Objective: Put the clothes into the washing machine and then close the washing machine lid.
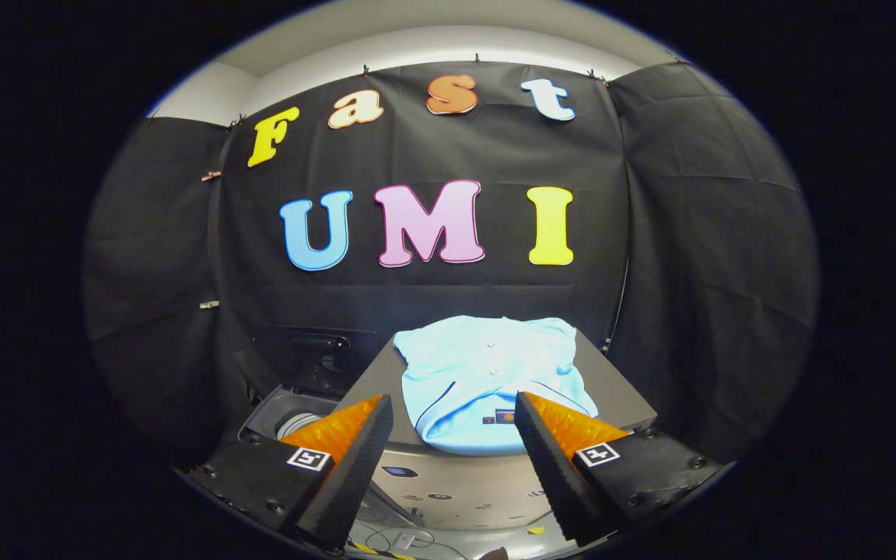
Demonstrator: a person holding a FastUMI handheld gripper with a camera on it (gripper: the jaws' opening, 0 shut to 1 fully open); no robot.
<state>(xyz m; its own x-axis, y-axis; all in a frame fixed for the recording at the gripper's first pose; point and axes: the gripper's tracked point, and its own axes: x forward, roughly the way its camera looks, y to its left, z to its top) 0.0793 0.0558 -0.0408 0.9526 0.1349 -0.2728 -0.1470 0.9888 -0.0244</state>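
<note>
On the left, beyond the left finger, we note the washing machine's open drum [298, 422] beside the raised grey lid [611, 381]. The tongs [454, 420] stand apart, empty, fingers wide. Just ahead, between and beyond the fingertips, the light blue shirt [487, 373] lies folded on the lid. We judge the step in hand to be the pickup: approach the near hem, pinch a thick fold so that no layer slips, lift clear, then carry left to the drum.
</note>
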